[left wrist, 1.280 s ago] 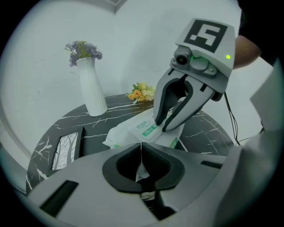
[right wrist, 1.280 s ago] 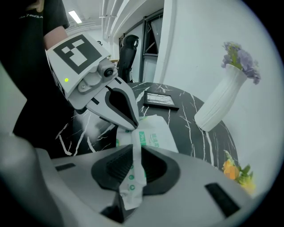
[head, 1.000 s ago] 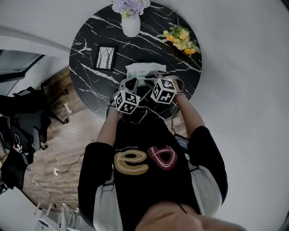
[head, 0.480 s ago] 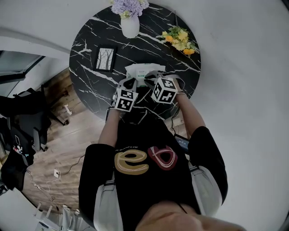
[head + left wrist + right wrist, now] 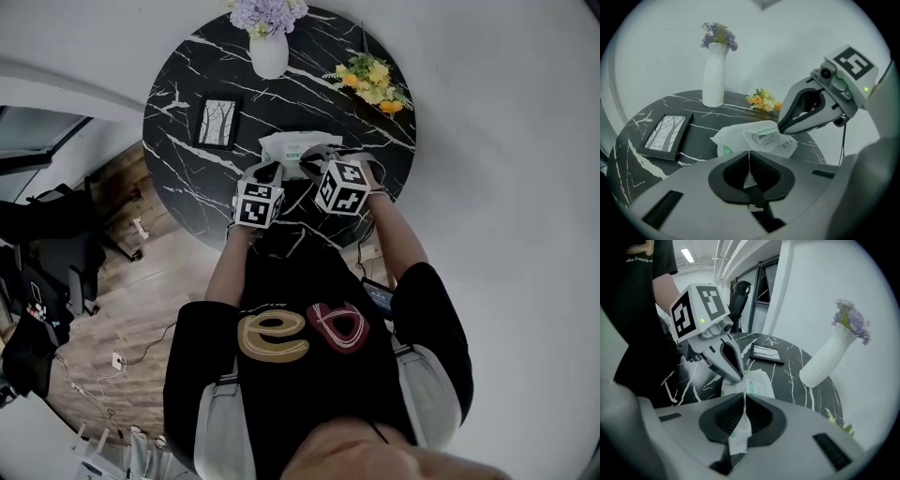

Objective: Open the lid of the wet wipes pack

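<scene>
Left hand-held gripper [image 5: 750, 159] is pinched on the wet wipes pack's [image 5: 298, 150] near edge to anchor it on the tabletop [image 5: 187, 122], while my right hand-held gripper [image 5: 743, 399] has just been closing onto its film by the lid [image 5: 761, 137], ready to peel.

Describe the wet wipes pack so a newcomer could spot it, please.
On the round black marble table, look right of the picture frame. The wet wipes pack sits there: a soft white pouch with green print, unlike the rigid white vase.

The table [image 5: 178, 112] is black (white veins); wet wipes pack [image 5: 289, 148] white
</scene>
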Available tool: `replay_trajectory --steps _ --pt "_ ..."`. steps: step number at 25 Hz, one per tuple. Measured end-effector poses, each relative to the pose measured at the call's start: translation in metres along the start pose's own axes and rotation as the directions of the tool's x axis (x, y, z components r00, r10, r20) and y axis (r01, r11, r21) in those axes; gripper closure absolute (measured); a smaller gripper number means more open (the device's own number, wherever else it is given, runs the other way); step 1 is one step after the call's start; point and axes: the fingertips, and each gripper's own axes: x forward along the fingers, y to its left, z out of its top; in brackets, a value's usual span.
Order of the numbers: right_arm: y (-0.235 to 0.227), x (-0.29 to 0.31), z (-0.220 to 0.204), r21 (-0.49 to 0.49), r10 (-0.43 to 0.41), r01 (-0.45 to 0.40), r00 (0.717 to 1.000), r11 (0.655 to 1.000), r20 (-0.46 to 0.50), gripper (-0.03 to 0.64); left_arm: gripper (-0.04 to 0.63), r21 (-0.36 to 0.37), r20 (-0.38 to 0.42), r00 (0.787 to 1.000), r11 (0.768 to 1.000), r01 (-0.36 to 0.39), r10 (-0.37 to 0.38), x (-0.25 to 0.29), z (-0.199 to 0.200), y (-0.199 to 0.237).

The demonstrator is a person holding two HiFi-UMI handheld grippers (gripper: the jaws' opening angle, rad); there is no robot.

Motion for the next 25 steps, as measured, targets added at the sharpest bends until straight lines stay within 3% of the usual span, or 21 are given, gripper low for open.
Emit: replay_trajectory --steps 9,25 --pt "-0.007 -0.005 0.003 0.038 0.031 -0.032 0.999 0.999 0.023 0.594 0.577 -0.072 0.021 1.0 0.997 0.004 -0.002 -0.008 0.0 0.003" --pt "-0.043 -0.015 0.011 0.144 -0.012 -0.001 0.995 0.99 0.096 0.595 0.577 -0.166 0.067 0.998 0.986 0.031 -0.021 -0.017 0.001 0.005"
